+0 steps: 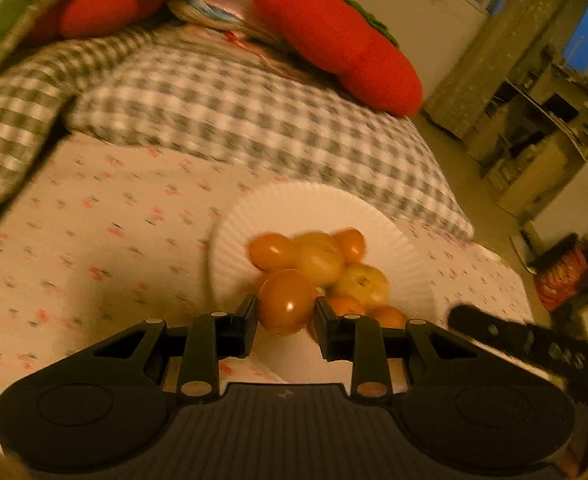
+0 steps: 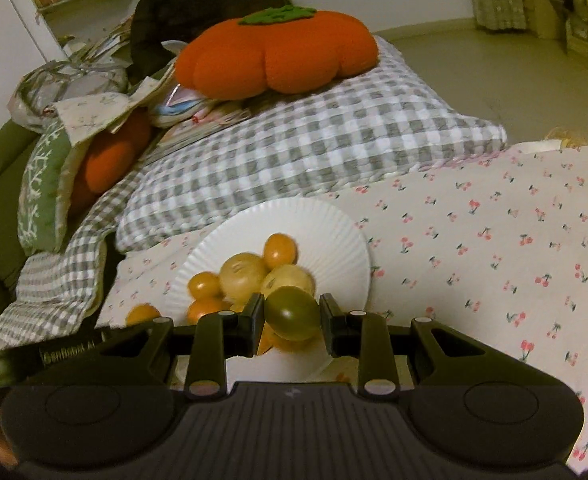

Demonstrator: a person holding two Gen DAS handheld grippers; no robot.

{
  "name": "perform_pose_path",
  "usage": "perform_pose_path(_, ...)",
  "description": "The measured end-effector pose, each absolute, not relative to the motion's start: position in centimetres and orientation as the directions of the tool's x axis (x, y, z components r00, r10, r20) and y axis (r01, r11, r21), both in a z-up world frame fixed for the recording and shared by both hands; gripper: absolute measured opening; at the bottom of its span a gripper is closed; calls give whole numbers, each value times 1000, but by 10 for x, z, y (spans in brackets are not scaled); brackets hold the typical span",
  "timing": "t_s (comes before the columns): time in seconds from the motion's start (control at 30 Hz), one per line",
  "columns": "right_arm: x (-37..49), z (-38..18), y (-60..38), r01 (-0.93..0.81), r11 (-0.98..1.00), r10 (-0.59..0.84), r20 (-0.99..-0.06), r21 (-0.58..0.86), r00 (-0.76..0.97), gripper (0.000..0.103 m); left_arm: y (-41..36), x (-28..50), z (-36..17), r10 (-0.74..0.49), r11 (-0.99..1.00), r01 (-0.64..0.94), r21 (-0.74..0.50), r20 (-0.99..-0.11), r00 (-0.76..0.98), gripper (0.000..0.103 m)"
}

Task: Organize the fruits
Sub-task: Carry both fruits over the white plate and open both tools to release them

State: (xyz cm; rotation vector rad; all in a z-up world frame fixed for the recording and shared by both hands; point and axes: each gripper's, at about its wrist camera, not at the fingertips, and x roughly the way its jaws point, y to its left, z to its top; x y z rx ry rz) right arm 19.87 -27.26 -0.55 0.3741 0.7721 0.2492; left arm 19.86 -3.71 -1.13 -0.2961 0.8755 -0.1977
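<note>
A white paper plate [image 1: 294,208] lies on the cherry-print sheet and holds several small orange and yellow fruits [image 1: 319,258]. In the left wrist view my left gripper [image 1: 286,309] is shut on an orange tomato [image 1: 285,300] just above the plate's near edge. The right wrist view shows the same plate [image 2: 325,224] and my right gripper [image 2: 292,313] shut on a dark green tomato [image 2: 294,316] over the plate's near side. The other gripper's black body [image 2: 54,356] enters at lower left with an orange fruit [image 2: 144,314] beside it.
A grey checked pillow [image 2: 313,140] lies right behind the plate, with an orange pumpkin cushion [image 2: 278,56] on top. A green cushion [image 2: 42,192] and piled clutter sit at the left. The sheet [image 2: 493,240] spreads to the right; floor and shelves lie beyond the bed.
</note>
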Motion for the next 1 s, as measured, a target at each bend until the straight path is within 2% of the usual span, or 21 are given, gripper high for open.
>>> perform_pose_path(0.37, 222, -23, -271, -88, 909, 357, -650, 408, 671, 27, -55, 203, -33, -341, 934, 121, -337, -733, 589, 18)
perform_pose_path(1.0, 227, -32, -275, -67, 897, 370, -661, 436, 653, 30, -52, 209, -35, -333, 938, 137, -317, -725, 603, 22)
